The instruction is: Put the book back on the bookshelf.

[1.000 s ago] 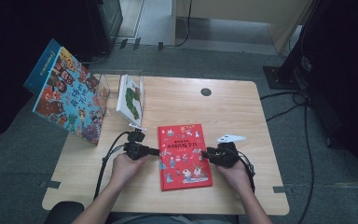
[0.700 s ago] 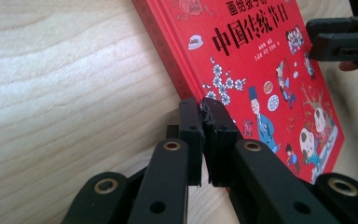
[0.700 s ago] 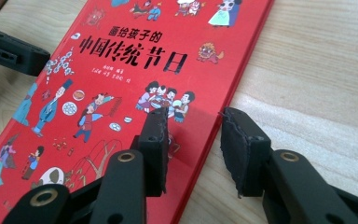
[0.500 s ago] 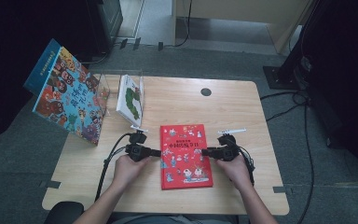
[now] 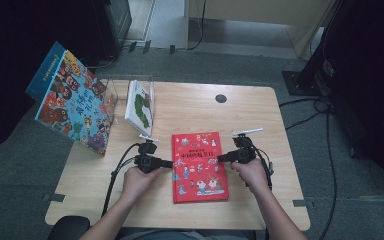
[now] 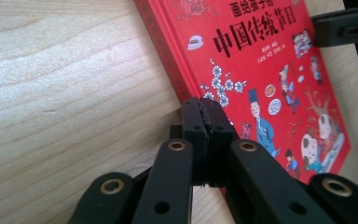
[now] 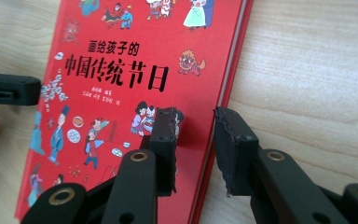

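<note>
The red book (image 5: 199, 166) lies flat on the tabletop (image 5: 250, 115), near its 6 o'clock edge. The left gripper (image 5: 169, 163), fingers shut tight, touches the book's 9 o'clock edge. The right gripper (image 5: 221, 158) sits at 3 o'clock, its fingers apart over that edge and just closing a little.

right gripper (image 5: 226, 158) shifted slightly, jaws narrowing (gap remains), astride red book (image 5: 198, 167) edge

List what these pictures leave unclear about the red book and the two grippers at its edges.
- Left gripper: jaws shut at the red book's spine; in the left gripper view they hide whether they touch it.
- Right gripper: jaws straddle the book's opening edge; whether either pad touches is unclear in the right gripper view.
- High view: the book's small print is too small to read.
</note>
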`<state>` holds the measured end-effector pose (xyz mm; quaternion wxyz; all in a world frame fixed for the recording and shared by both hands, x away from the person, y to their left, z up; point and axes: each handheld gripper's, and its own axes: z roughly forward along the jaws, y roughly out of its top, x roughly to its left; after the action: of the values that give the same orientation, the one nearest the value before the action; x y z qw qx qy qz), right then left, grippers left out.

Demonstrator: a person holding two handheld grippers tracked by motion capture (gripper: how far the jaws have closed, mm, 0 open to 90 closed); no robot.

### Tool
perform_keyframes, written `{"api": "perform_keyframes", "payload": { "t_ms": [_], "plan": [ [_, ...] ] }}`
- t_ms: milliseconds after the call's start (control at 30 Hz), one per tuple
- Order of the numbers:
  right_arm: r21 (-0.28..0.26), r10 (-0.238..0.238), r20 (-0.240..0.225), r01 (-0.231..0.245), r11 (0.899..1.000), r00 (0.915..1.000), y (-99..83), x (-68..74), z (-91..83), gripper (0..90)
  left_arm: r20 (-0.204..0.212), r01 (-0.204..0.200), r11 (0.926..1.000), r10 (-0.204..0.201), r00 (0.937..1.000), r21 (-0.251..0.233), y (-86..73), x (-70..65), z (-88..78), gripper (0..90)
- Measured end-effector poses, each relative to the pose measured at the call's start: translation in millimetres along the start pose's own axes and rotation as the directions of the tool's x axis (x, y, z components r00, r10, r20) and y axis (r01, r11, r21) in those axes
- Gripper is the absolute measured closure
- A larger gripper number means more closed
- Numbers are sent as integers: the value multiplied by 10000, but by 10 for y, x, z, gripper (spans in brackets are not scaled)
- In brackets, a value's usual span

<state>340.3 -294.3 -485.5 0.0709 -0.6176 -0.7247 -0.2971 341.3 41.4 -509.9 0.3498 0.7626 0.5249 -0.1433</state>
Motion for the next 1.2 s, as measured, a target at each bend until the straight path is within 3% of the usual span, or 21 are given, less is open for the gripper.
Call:
{"api": "perform_keyframes", "payload": {
  "t_ms": [267, 400, 633, 767, 900, 1100, 1200],
  "plan": [
    [252, -301, 199, 296, 9992, 9993, 122, 137, -177, 687, 98, 29, 10000, -28, 9999, -17, -7, -13, 20, 900],
    [155, -942, 472, 936, 9955, 9944, 193, 276, -310, 689, 268, 50, 10000, -50, 9996, -19, -3, -29, 30, 900],
    [313, -1195, 523, 1179, 9925, 9915, 318, 460, -452, 690, 370, 71, 10000, -69, 9993, -46, -4, -42, 45, 899],
    [349, -1350, 403, 1337, 9904, 9900, 393, 602, -553, 694, 382, 12, 10000, -10, 9993, -52, -6, -53, 57, 897],
    [526, -1805, 557, 1777, 9827, 9820, 470, 805, -644, 709, 389, -91, 10000, 91, 9992, -19, -8, -71, 71, 894],
    [1084, -2534, 665, 2454, 9633, 9651, 551, 1098, -561, 735, 561, -4, 10000, 2, 9984, 24, 18, -49, 59, 862],
    [1121, -2603, 461, 2539, 9607, 9644, 599, 1157, -466, 754, 481, -124, 9999, 129, 9988, -109, 42, -45, 1, 837]
  ]
}}
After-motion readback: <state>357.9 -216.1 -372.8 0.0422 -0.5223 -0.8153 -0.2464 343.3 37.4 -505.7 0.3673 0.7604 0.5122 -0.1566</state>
